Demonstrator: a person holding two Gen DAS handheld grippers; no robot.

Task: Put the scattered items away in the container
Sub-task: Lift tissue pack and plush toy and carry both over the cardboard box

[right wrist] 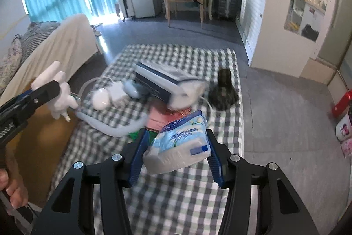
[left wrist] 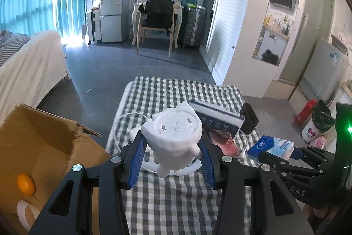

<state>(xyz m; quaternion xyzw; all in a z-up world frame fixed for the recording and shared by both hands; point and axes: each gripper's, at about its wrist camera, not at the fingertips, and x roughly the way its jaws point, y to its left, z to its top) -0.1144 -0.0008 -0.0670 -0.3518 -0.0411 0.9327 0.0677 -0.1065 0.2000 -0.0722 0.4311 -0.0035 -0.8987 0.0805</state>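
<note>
My left gripper (left wrist: 172, 147) is shut on a white cat-shaped figure (left wrist: 176, 131), held above the checked table; the blue pads press on both its sides. To the left stands an open cardboard box (left wrist: 44, 142) with an orange (left wrist: 26, 184) and a white tape roll (left wrist: 23, 213) inside. My right gripper (right wrist: 177, 142) is shut on a blue-and-white tissue pack (right wrist: 178, 144), lifted off the cloth. The right wrist view shows the left gripper (right wrist: 50, 89) at far left with the white figure (right wrist: 62, 98), over the box (right wrist: 44, 147).
On the checked tablecloth (right wrist: 176, 195) lie a blue-and-white carton (right wrist: 158, 80), a black object (right wrist: 223, 89), a red booklet (right wrist: 167, 118), a white rounded gadget (right wrist: 101, 99) and a pale cable (right wrist: 114, 129). A bed stands left; a red bottle (left wrist: 305, 112) and bags are on the floor at right.
</note>
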